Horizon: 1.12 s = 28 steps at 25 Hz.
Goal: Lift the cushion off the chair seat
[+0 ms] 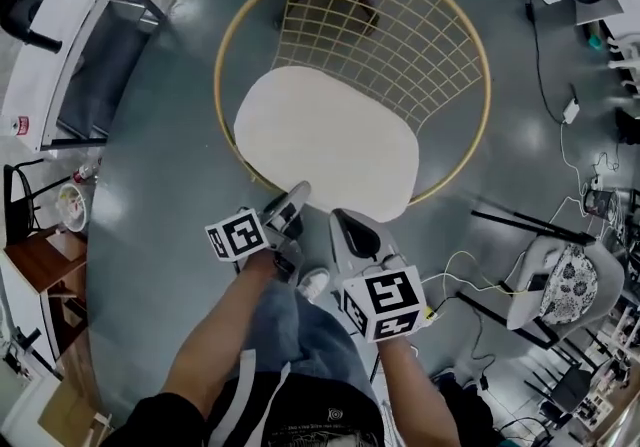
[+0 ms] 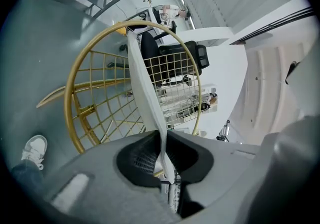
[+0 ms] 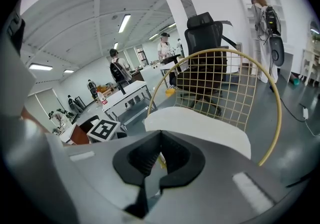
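Note:
A white oval cushion (image 1: 325, 140) lies on the seat of a round gold wire chair (image 1: 482, 47). My left gripper (image 1: 297, 192) is at the cushion's near edge. In the left gripper view its jaws (image 2: 162, 134) are shut on that edge, and the cushion (image 2: 142, 75) runs edge-on away from them, in front of the gold frame (image 2: 75, 118). My right gripper (image 1: 343, 219) sits just off the cushion's front edge. In the right gripper view its fingertips (image 3: 160, 133) meet with nothing seen between them; the cushion (image 3: 200, 128) and the frame (image 3: 275, 118) lie beyond.
A white table (image 1: 60, 25) stands at the left and a black office chair (image 3: 205, 32) behind the wire chair. A grey chair with a patterned pad (image 1: 565, 280) and floor cables (image 1: 560, 135) are at the right. My shoe (image 1: 313, 283) is below the grippers.

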Available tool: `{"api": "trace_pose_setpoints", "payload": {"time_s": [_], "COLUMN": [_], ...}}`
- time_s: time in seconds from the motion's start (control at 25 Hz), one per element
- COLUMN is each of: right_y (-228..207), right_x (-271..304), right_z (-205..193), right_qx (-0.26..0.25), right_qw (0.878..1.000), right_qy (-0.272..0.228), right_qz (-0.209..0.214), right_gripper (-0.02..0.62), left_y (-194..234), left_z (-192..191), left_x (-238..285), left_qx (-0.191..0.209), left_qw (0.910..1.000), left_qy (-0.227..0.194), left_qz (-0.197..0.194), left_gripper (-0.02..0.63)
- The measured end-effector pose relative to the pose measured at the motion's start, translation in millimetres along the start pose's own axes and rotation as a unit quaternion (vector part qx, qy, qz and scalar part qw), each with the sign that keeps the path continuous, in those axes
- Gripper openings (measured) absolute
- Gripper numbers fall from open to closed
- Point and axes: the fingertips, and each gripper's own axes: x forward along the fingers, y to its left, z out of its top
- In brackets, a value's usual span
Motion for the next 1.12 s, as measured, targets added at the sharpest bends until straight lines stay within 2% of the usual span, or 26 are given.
{"api": "trace_pose_setpoints", "payload": {"time_s": [0.28,0.56,0.92,1.12], "right_y": [-10.1,-17.4,-3.6,0.4], "right_x": [-16.7,-43.6,-77.7,-102.0], "right_z": [27.5,51.1,102.7,121.6], "right_qx": [0.005,0.028,0.016,0.014], "right_qw": [0.999,0.997,0.993,0.987], "right_qy": [-0.017,-0.033,-0.089,-0.133], "right_qz": [-0.031,-0.066,-0.081,-0.086], "right_gripper": [-0.003,-0.003,-0.003,-0.003], "left_y": [-42.9,-81.5,-151.2,-197.0], "left_z": [20.4,29.6,30.4,27.7], "left_x": [-0.2,-4.5,-8.1,-19.1], "left_qx": [0.009,0.034,0.082,0.106], "left_qw": [0.9999,0.9990,0.9936,0.9907], "left_qy": [0.000,0.025,0.056,0.042], "left_qz": [-0.015,-0.017,-0.054,-0.074], "left_gripper": [0.031,0.028,0.028,0.028]}}
